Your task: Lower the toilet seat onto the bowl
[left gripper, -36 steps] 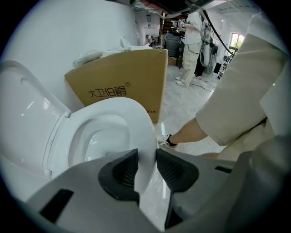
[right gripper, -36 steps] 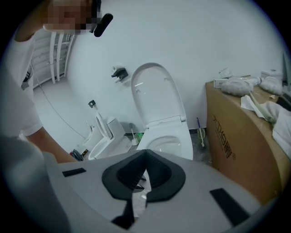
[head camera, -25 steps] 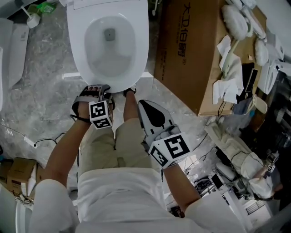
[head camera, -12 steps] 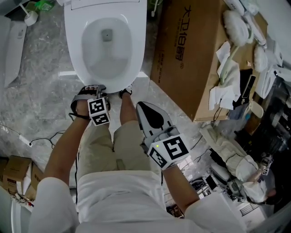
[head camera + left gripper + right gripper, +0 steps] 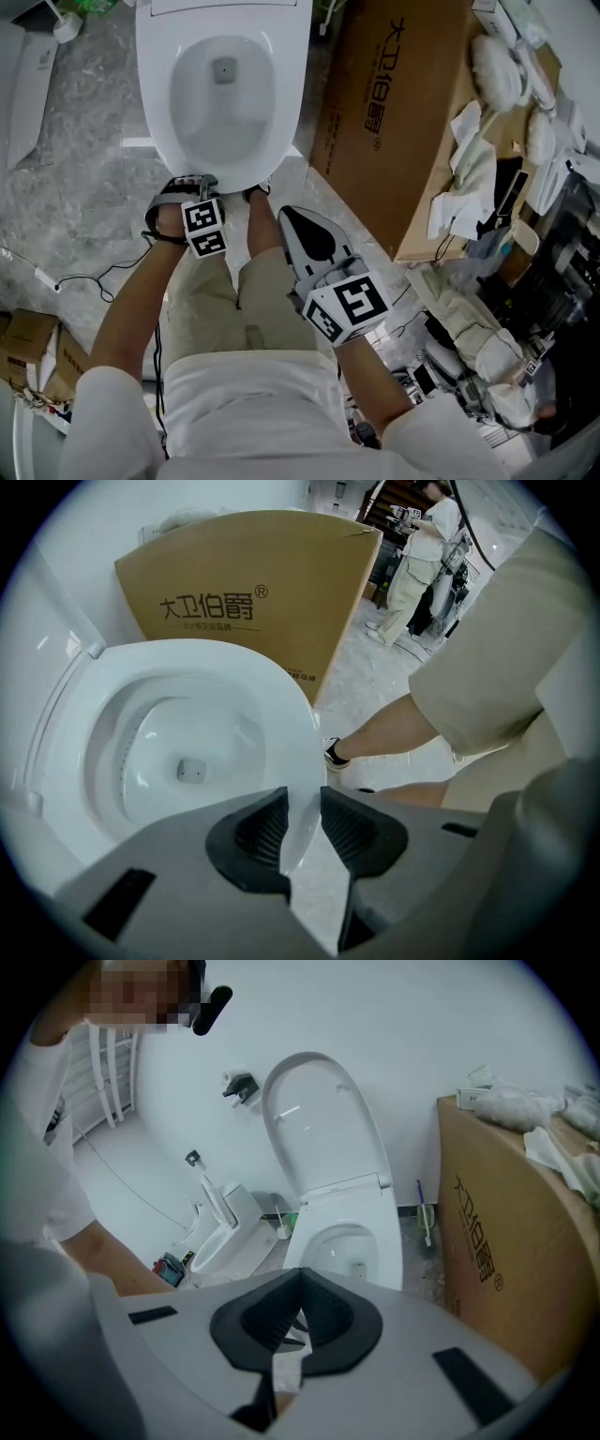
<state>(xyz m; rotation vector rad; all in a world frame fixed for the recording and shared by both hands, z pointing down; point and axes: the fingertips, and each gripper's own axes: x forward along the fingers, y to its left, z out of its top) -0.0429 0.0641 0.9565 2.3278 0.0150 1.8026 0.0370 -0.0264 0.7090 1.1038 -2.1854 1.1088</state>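
The white toilet seat lies level over the bowl. My left gripper is at the seat's front edge. In the left gripper view the thin white rim of the seat runs between the two dark pads of the left gripper, which press on it from both sides. The lid stands upright against the wall behind the seat. My right gripper hangs over the person's thigh, apart from the toilet. In its own view the right gripper has its tips together and nothing between them.
A large cardboard box stands close to the toilet's right side. Another white toilet stands at the left. Cables lie on the marble floor. Packing, tools and clutter fill the right. A person stands far off.
The head view has shifted slightly. My left gripper stays at the seat's front edge and my right gripper holds its place.
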